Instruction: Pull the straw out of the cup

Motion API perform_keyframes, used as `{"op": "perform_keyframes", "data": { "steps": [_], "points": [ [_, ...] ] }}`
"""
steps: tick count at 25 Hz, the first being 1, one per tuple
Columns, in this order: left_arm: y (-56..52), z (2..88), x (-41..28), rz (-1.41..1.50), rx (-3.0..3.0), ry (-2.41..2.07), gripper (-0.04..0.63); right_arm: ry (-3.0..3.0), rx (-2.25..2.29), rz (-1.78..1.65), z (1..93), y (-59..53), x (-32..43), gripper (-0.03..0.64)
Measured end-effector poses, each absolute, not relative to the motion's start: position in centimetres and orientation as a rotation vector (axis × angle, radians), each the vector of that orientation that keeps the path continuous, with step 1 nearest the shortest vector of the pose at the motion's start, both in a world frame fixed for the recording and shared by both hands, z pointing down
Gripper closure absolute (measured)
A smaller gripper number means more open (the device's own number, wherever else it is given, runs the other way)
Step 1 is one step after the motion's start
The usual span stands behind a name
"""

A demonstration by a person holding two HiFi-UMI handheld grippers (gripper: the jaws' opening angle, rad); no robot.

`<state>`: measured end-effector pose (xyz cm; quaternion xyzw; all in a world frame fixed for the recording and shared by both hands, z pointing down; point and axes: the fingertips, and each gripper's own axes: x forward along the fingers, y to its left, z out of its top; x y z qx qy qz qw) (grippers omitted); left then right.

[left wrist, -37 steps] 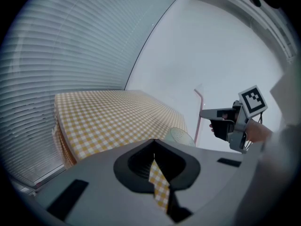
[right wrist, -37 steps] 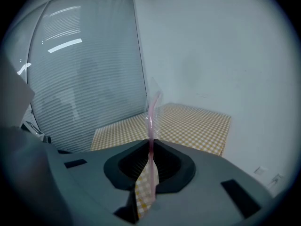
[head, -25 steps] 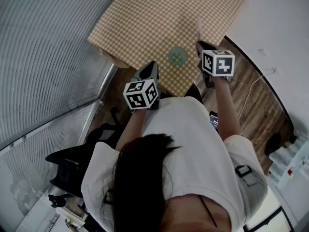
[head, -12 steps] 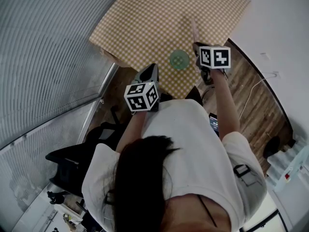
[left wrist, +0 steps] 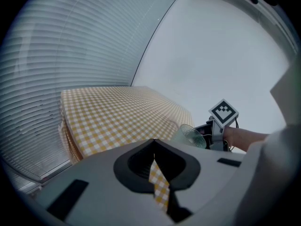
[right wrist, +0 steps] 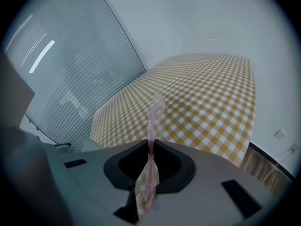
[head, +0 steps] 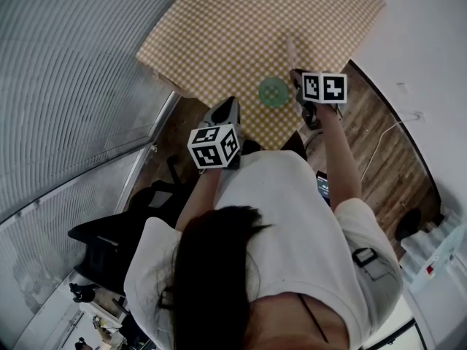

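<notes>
Yellow-checked table point(head: 248, 20) beside slatted blinds point(head: 66, 71)

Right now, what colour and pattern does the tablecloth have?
The tablecloth is a yellow-and-white check; the right gripper view shows it best.

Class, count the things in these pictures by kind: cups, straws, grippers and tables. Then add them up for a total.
cup: 1
straw: 1
grippers: 2 (left gripper, right gripper)
table: 1
Total: 5
</notes>
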<state>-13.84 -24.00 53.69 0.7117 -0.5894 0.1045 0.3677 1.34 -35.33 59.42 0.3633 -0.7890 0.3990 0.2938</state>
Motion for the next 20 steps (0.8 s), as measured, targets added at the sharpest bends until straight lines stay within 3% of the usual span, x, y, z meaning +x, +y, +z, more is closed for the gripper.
{"op": "perform_keyframes", "data": {
  "steps": [14,17,20],
  "points": [
    [-23.6,53.7,-14.3,0.265,1.806,-1.530,0.586,-2.136,0.956,1.154,59.9,-34.6,0.5,0.560],
    [-23.5,53.8,-14.4,0.261,1.800,-1.536,0.586,-2.158,0.938,1.172,59.8,-34.4,0.3,0.500],
    [-23.4,53.7,-14.5,0.258,1.802,-1.541,0.586,-2.174,0.937,1.219,60.0,-34.2,0.2,0.497]
  ]
}}
